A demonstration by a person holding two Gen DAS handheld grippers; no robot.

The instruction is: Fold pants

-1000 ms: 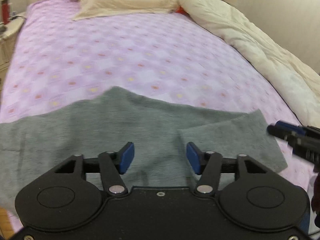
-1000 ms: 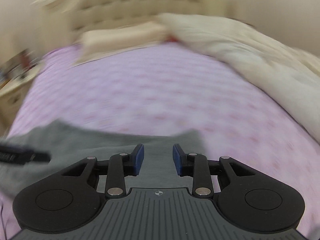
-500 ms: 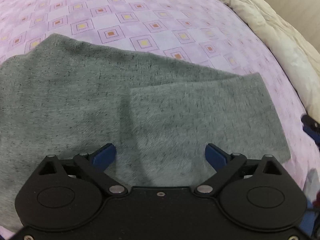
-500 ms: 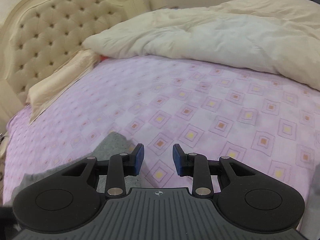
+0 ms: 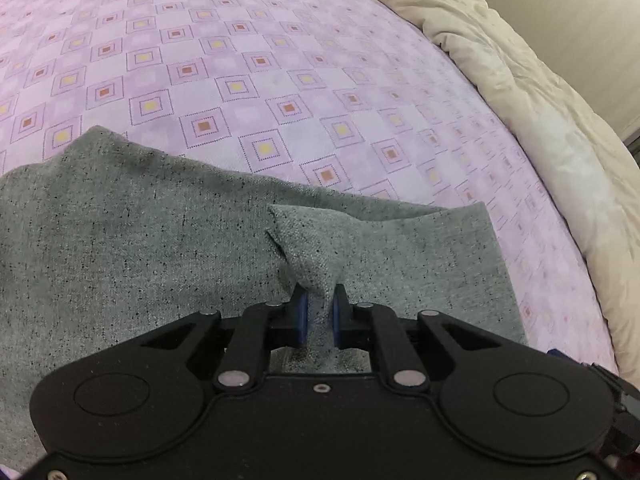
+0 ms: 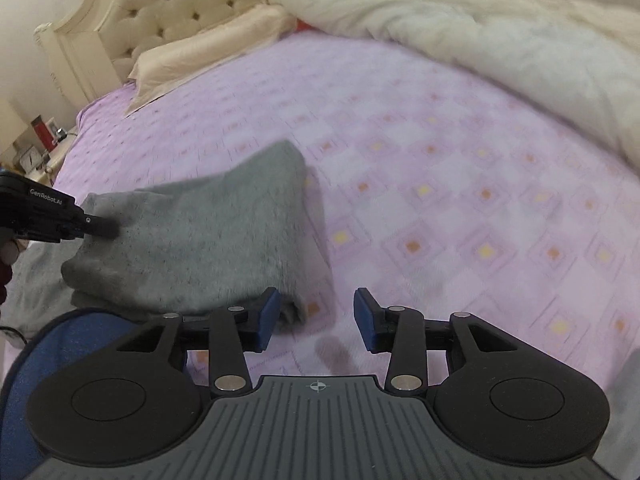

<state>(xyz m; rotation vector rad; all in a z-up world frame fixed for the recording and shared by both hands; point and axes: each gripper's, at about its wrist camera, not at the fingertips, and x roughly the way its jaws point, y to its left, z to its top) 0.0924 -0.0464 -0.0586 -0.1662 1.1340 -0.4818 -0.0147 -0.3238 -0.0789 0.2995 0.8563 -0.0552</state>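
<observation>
The grey pants (image 5: pixel 120 240) lie spread on the purple bed sheet (image 5: pixel 280 80). My left gripper (image 5: pixel 319 314) is closing on a pinched-up fold of the upper layer, and both blue pads press the fabric, which rises in a peak before them. In the right wrist view the pants (image 6: pixel 208 232) sit left of centre, with the left gripper (image 6: pixel 106 227) biting their far-left part. My right gripper (image 6: pixel 316 316) hovers low at the pants' near right corner. Its jaws are opening, with only sheet between them, and the left finger (image 6: pixel 269 314) is beside the cloth's edge.
A cream duvet (image 6: pixel 480 40) is heaped along the bed's right side and a pillow (image 6: pixel 208 52) lies below the tufted headboard (image 6: pixel 160 0). A nightstand (image 6: pixel 36 148) with small items stands far left. Something blue (image 6: pixel 24 360) fills the lower left corner.
The left gripper went from wide open over the pants to closed on a raised fold. The right gripper swung toward the pants' corner, dropped lower, and its jaws spread wider.
</observation>
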